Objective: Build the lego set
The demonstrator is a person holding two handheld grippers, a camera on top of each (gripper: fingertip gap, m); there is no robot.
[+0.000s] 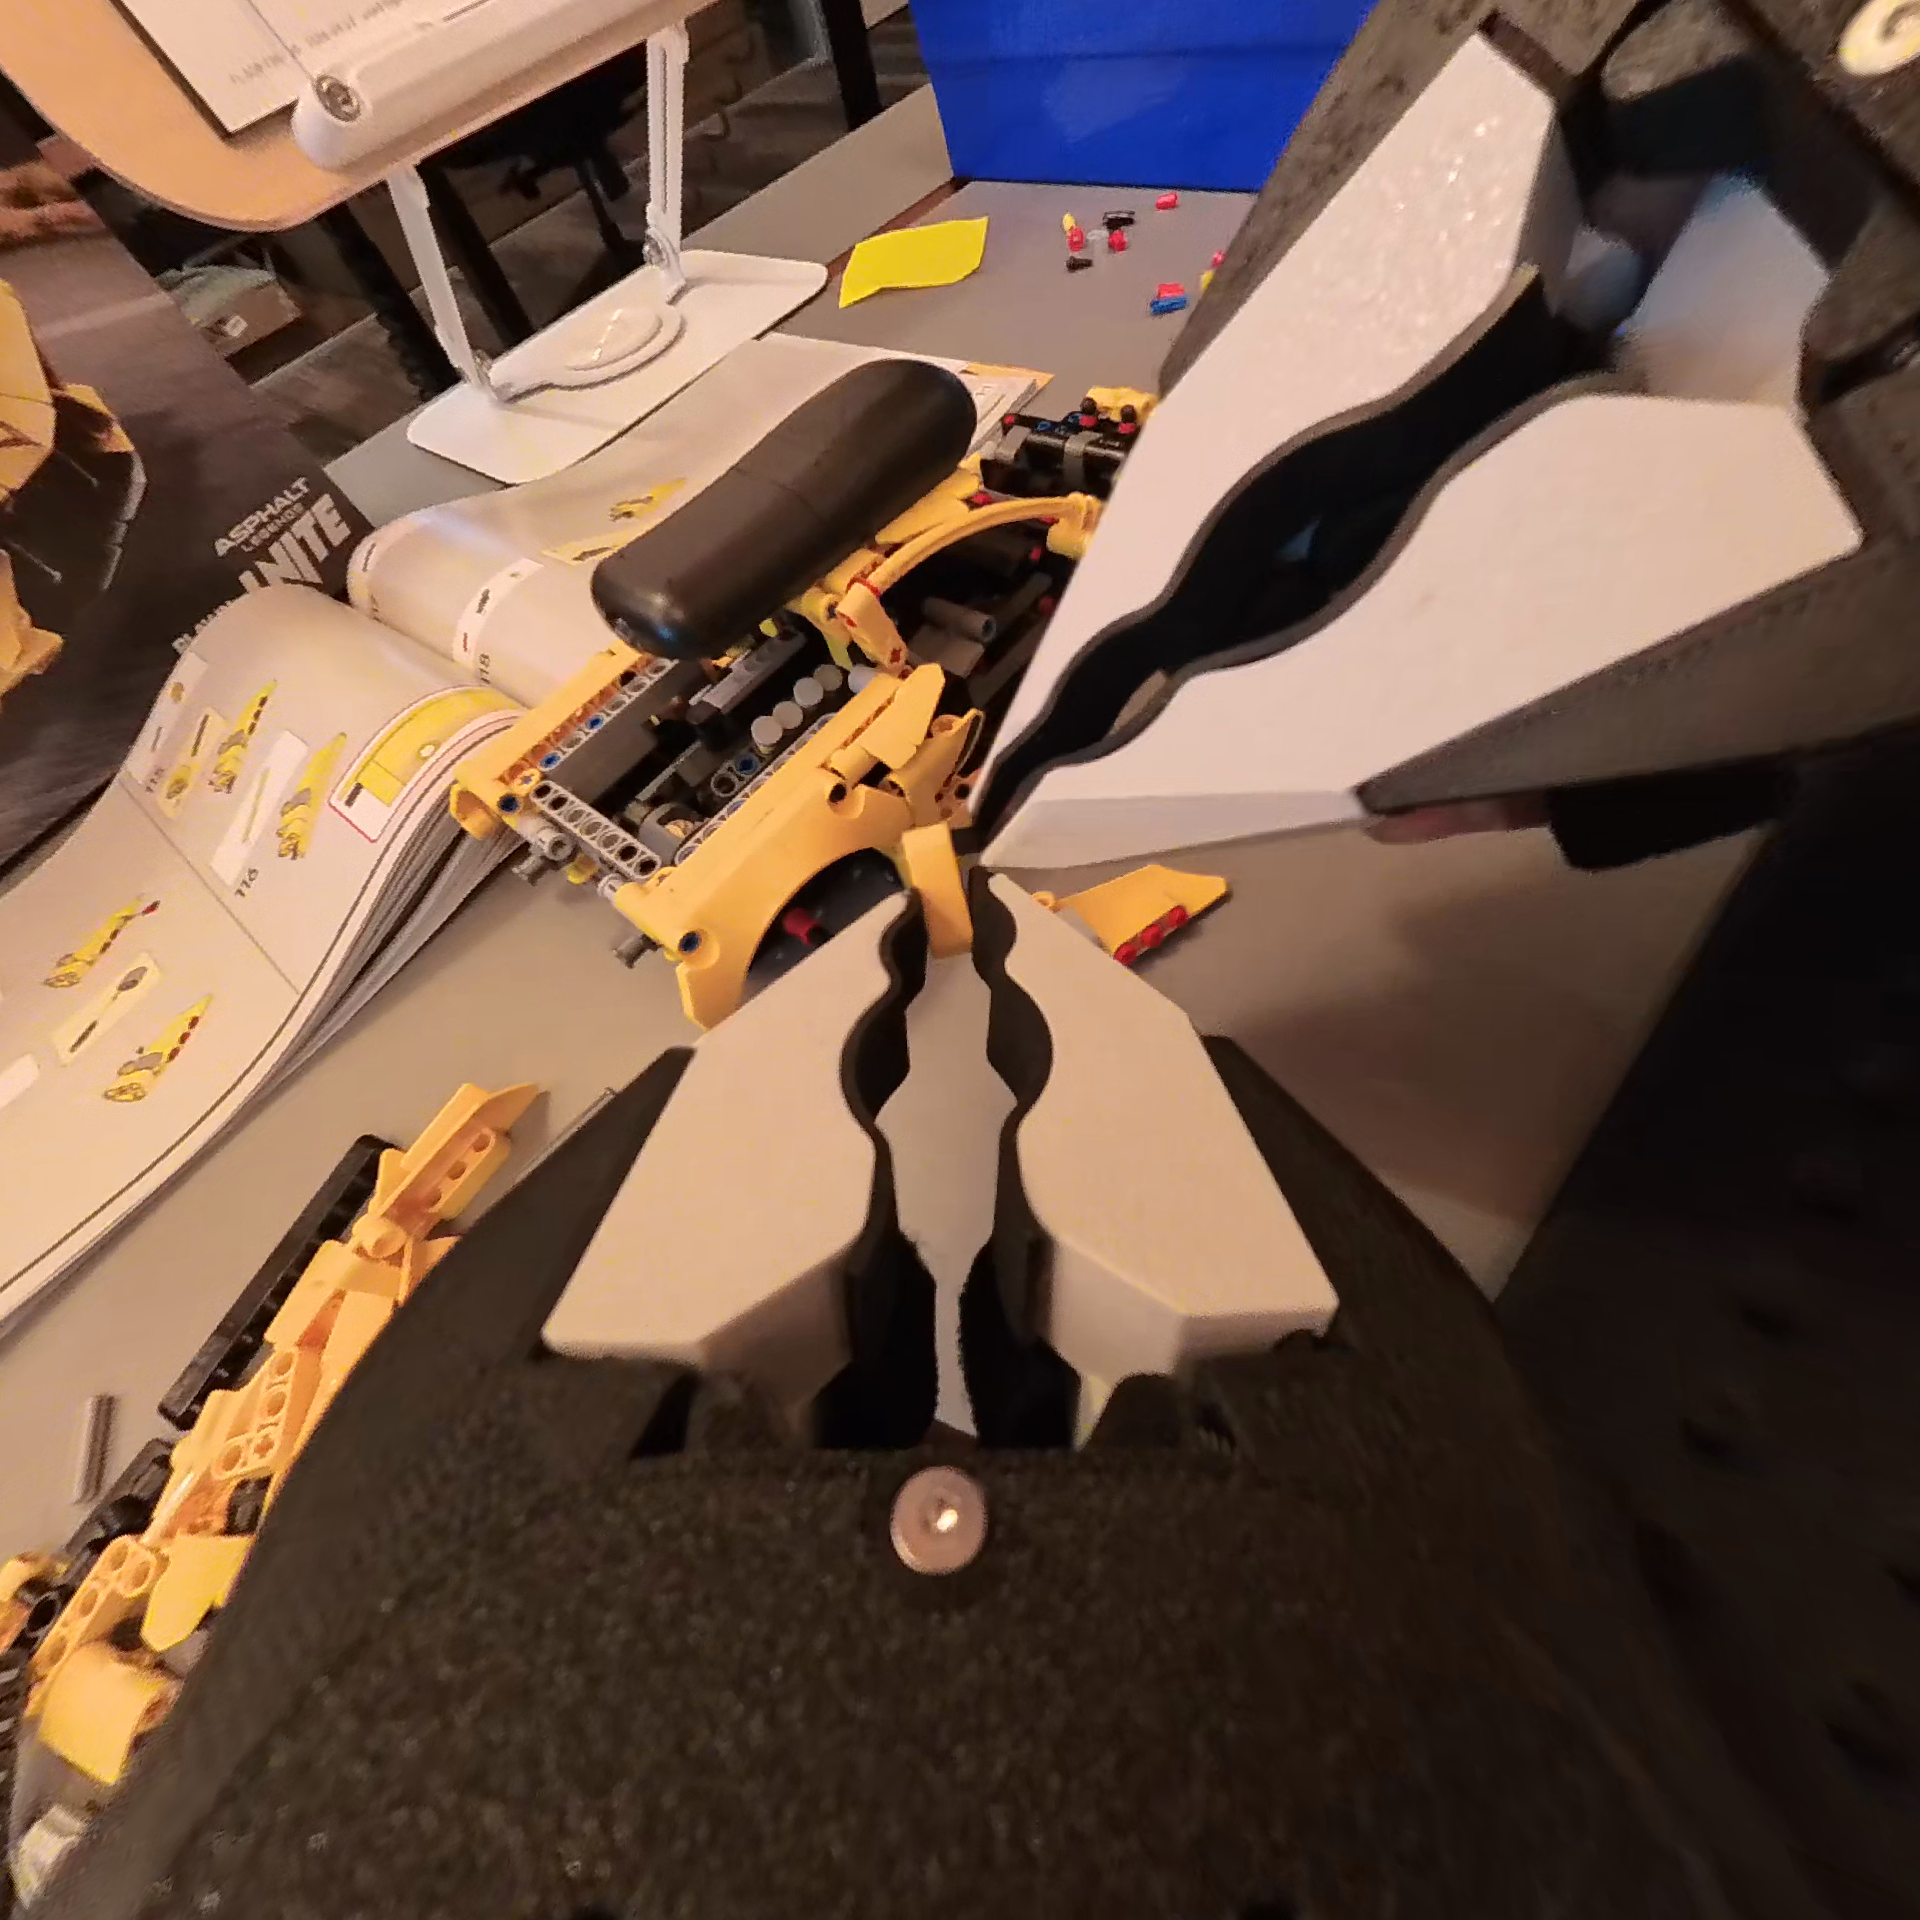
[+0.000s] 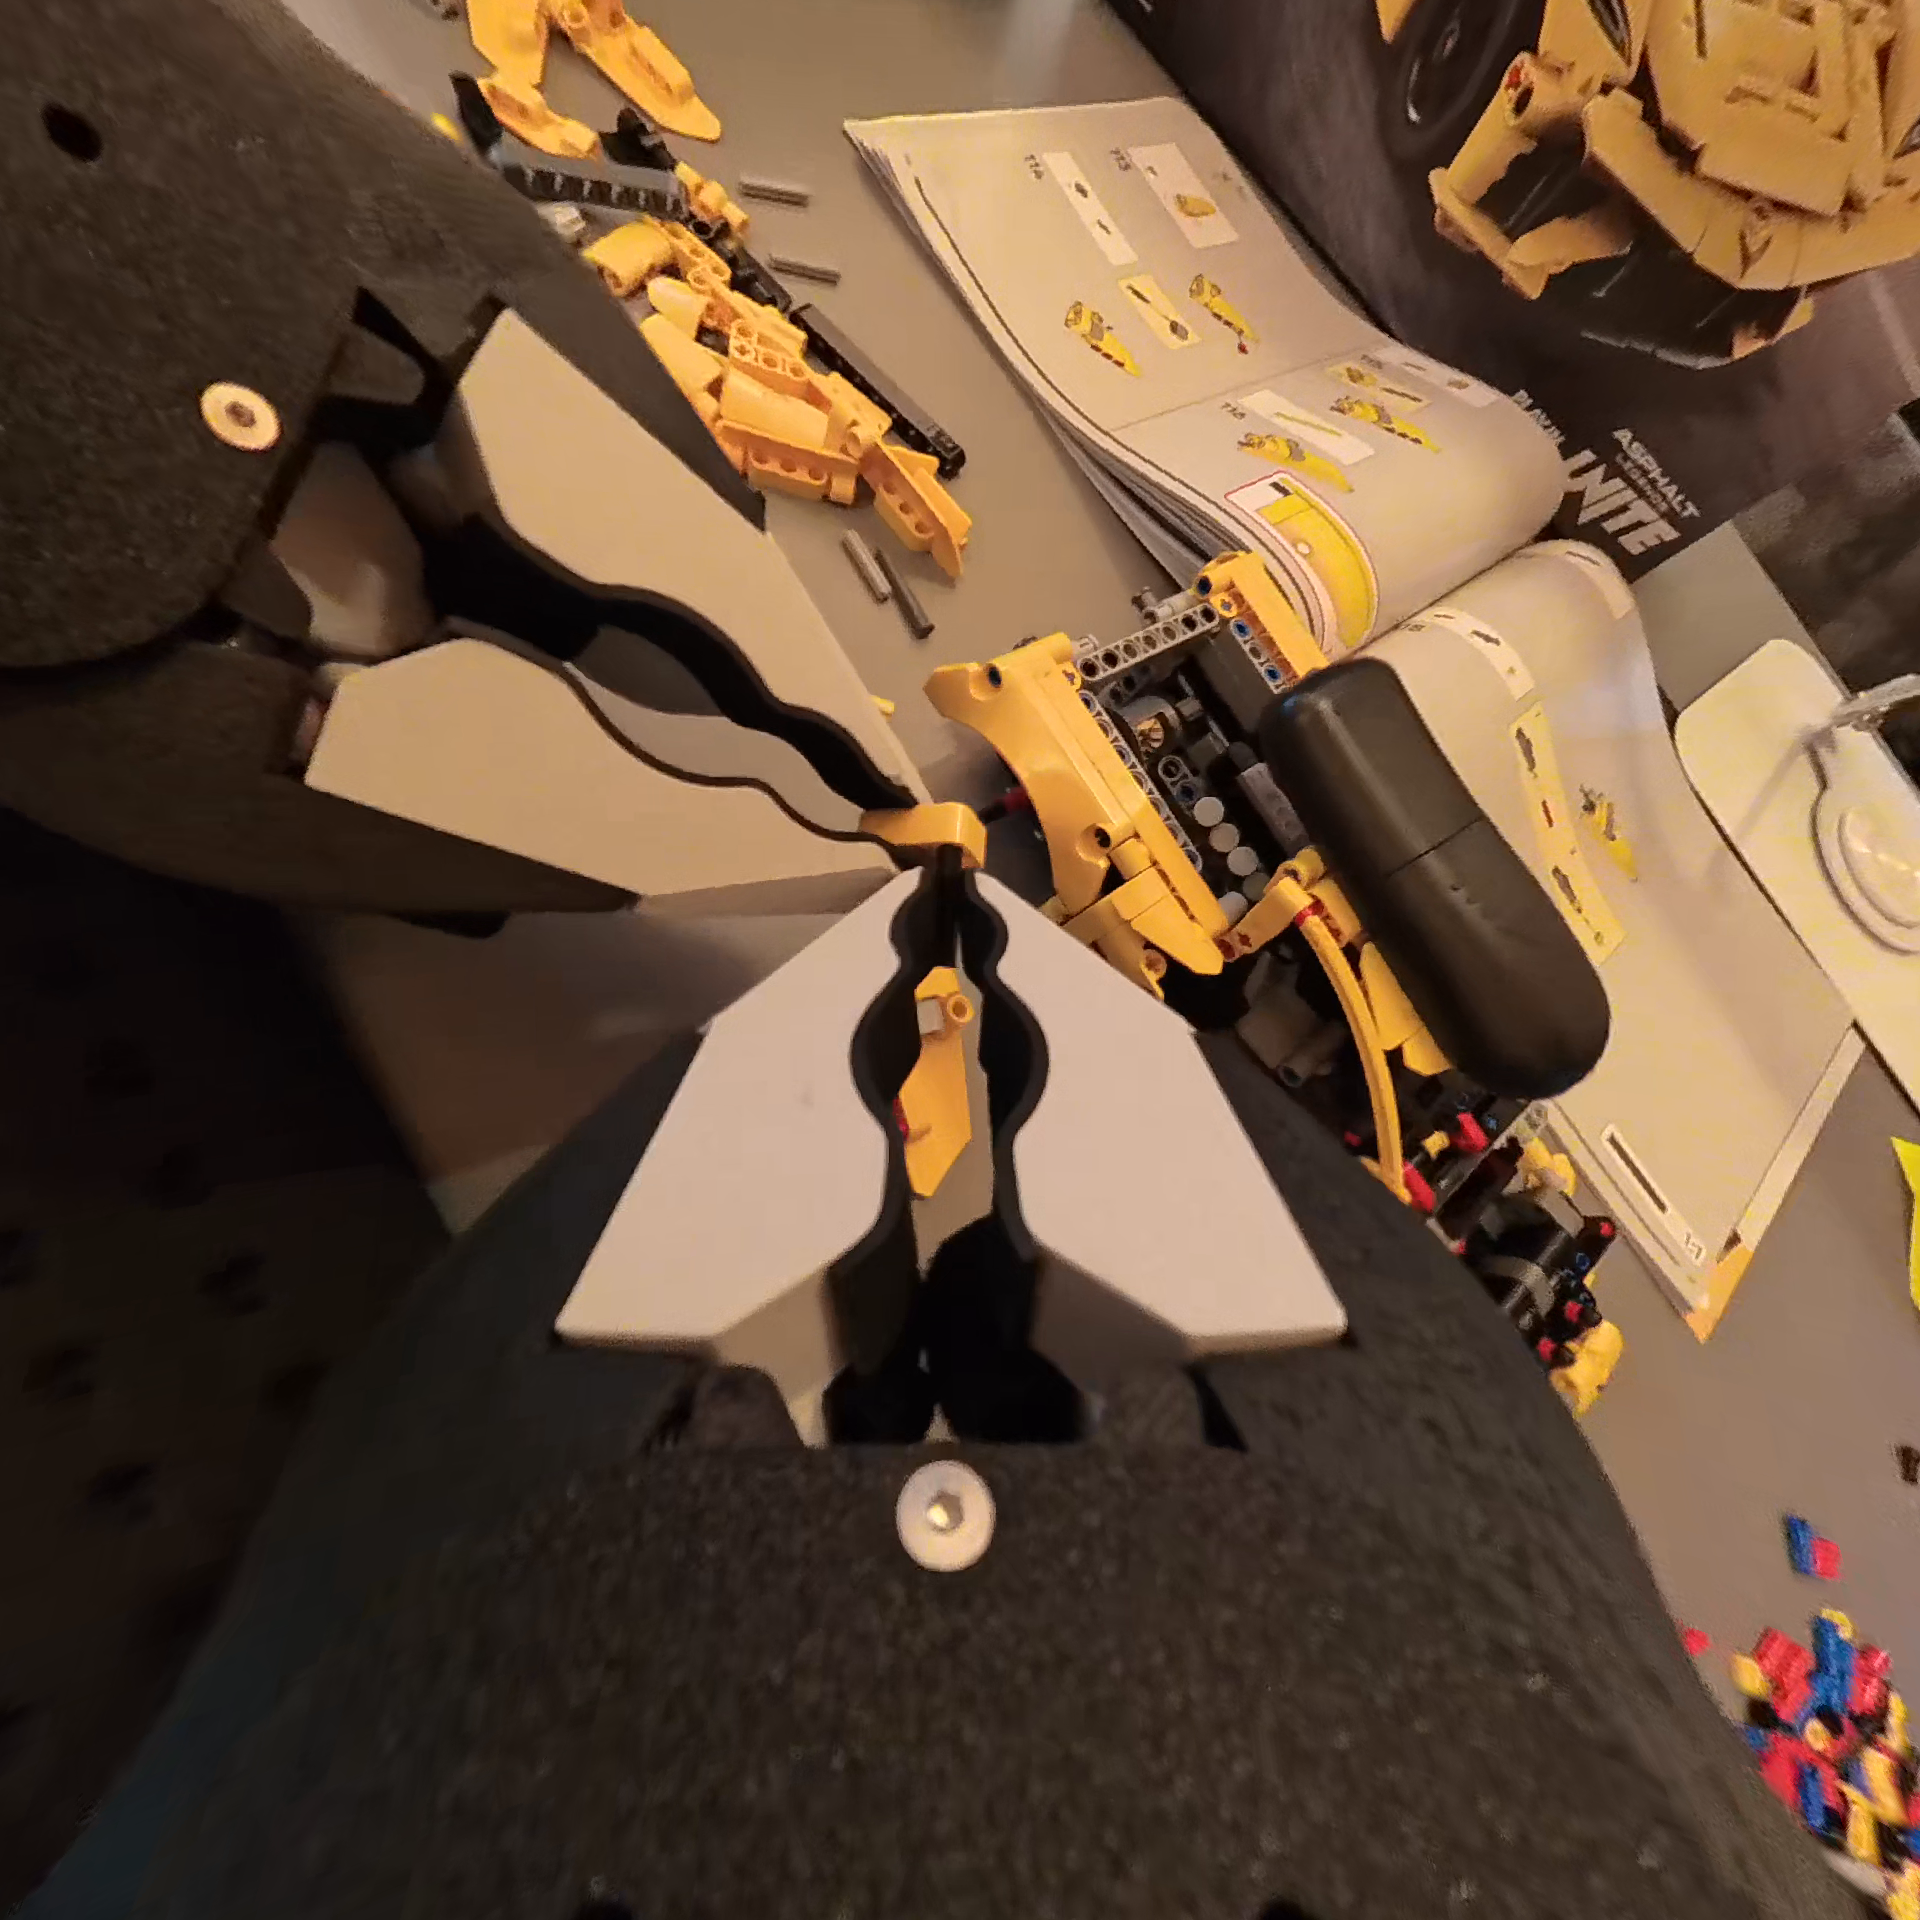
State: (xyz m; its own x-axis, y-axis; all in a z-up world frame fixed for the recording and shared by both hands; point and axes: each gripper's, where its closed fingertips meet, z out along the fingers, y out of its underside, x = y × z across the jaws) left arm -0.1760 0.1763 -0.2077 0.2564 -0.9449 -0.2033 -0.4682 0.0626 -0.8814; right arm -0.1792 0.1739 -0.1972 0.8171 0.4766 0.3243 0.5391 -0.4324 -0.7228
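Note:
A partly built yellow and black lego car (image 1: 727, 790) lies on the grey table, also in the right wrist view (image 2: 1143, 790). My left gripper (image 1: 945, 914) is shut on a small curved yellow piece (image 1: 935, 873) just in front of the car's wheel arch. My right gripper (image 2: 943, 883) comes at that piece (image 2: 925, 831) from the other side. Its tips are pinched together on a thin dark stub under it. The two grippers' tips nearly touch. A yellow panel with red pins (image 1: 1132, 904) lies on the table below them and shows through the right fingers' gap (image 2: 935, 1091).
An open instruction booklet (image 1: 208, 935) lies beside the car, with a black oblong case (image 1: 779, 509) on it. A yellow sub-assembly (image 2: 790, 395) and grey pins lie nearby. Loose coloured pieces (image 2: 1829, 1714), a white stand base (image 1: 623, 353), a blue bin (image 1: 1122, 83) and the set's box (image 2: 1662, 156) stand around. Left and right tips are no more than a few centimetres apart. From either gripper's tips it is about 9 cm to the black oblong case (image 1: 779, 509). Look for it in the right wrist view (image 2: 1392, 826) too.

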